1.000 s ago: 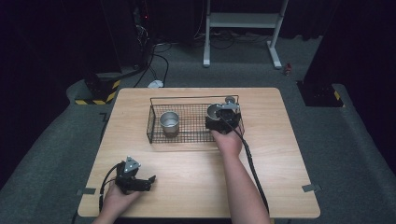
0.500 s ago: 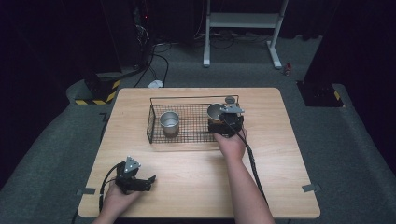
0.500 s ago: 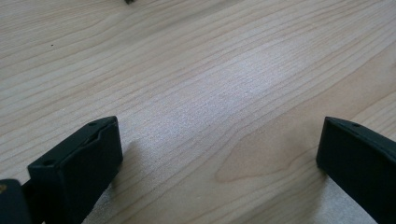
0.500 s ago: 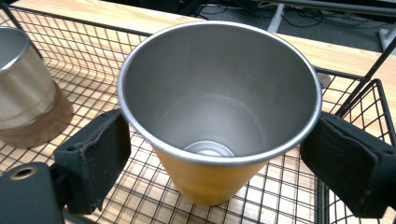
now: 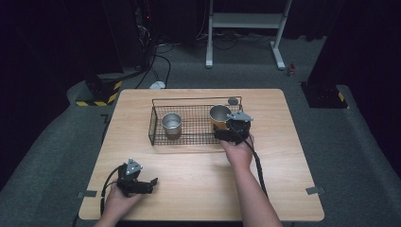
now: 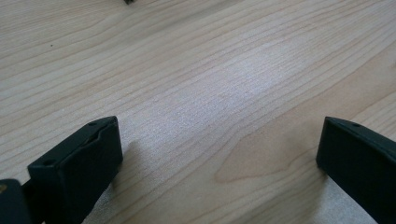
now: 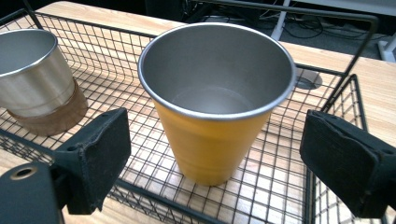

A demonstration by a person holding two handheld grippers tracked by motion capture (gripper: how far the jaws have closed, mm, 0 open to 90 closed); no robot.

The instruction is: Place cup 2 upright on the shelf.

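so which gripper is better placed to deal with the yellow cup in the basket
Right. The right gripper sits open at the wire basket, jaws either side of the yellow cup; the left gripper rests at the table's near edge.

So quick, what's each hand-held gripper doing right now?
Left hand-held gripper: open, empty, over bare table.
Right hand-held gripper: open, jaws either side of the yellow cup, not gripping.

Overhead light falls evenly on the table; the surroundings stay dark. A pale sheen marks the wood in the left gripper view. Near jaws blur softly, and the yellow cup renders sharp, its rim glinting.
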